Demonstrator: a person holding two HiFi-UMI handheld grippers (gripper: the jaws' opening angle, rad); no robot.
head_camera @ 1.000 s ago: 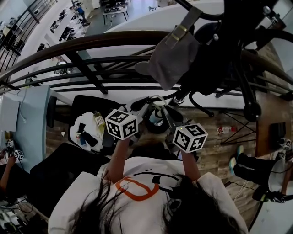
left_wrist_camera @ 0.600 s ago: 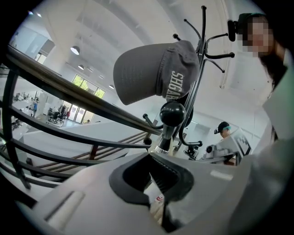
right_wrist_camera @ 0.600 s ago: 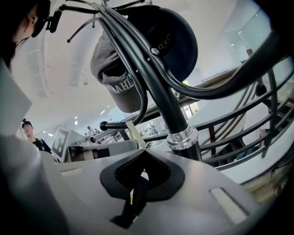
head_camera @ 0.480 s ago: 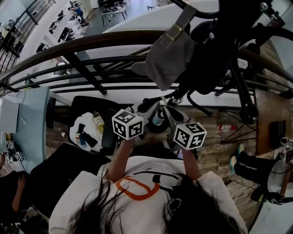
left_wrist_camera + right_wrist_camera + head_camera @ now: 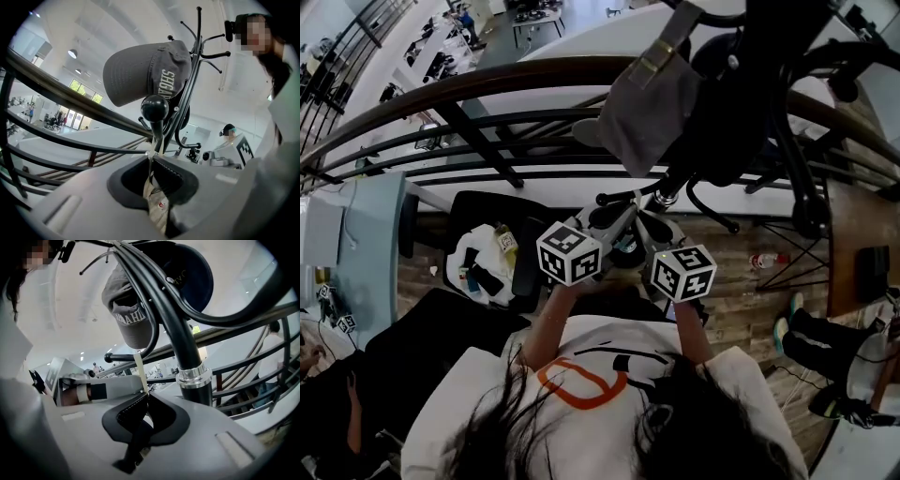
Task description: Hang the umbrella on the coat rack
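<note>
Left hand-held gripper (image 5: 152, 158) is shut on the beige umbrella (image 5: 153, 201), directly under a ball-tipped hook (image 5: 155, 108) of the coat rack (image 5: 189, 86). Right hand-held gripper (image 5: 143, 398) is shut on the umbrella's pale strap (image 5: 138, 366), which rises beside the rack's pole towards a curved hook. Whether it is looped on cannot be told. A grey cap (image 5: 140, 70) hangs above. Compared with a second ago, the two marker cubes stand closer together.

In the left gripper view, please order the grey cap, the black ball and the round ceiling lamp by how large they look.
1. Grey cap: by far the largest.
2. Black ball: it seems nearer the camera than the cap, which may enlarge it.
3. Ceiling lamp: it looks smallest, but it is far away, so its true size is unsure.
</note>
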